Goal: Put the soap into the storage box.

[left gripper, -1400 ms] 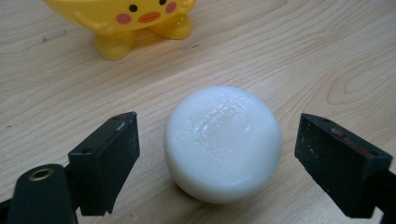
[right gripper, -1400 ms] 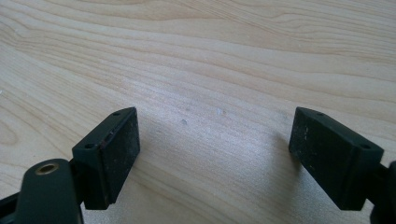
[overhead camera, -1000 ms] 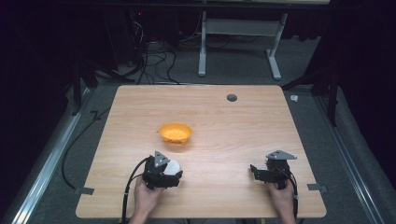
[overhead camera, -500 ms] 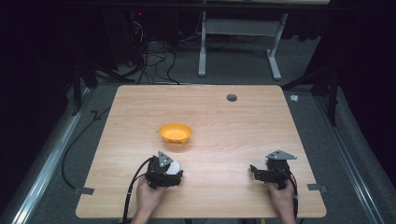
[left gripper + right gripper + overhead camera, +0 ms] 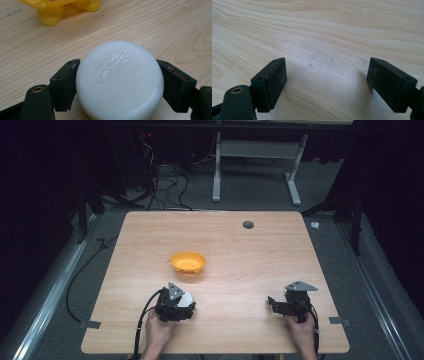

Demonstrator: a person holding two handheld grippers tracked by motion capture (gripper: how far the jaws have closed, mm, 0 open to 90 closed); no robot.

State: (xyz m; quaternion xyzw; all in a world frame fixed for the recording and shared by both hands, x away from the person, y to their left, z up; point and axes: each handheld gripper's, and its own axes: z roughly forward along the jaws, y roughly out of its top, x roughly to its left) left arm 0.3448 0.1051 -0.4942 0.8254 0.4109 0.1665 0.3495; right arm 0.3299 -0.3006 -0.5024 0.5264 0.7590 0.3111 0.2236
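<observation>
The left gripper (image 5: 119,82) is clenched around a white round puck (image 5: 119,80) at the near left of the table (image 5: 260,250), so the grasp looks made and the next move is probably a lift and short carry to the orange bowl (image 5: 187,262) just beyond. The right gripper (image 5: 327,82) rests spread and empty at the near right, close to the near edge, with bare wood all round the bowl.

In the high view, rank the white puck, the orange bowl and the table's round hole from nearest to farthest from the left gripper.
1. White puck, between the left gripper jaws.
2. Orange bowl, just beyond, mid-table.
3. Round hole, far right part of the table.
</observation>
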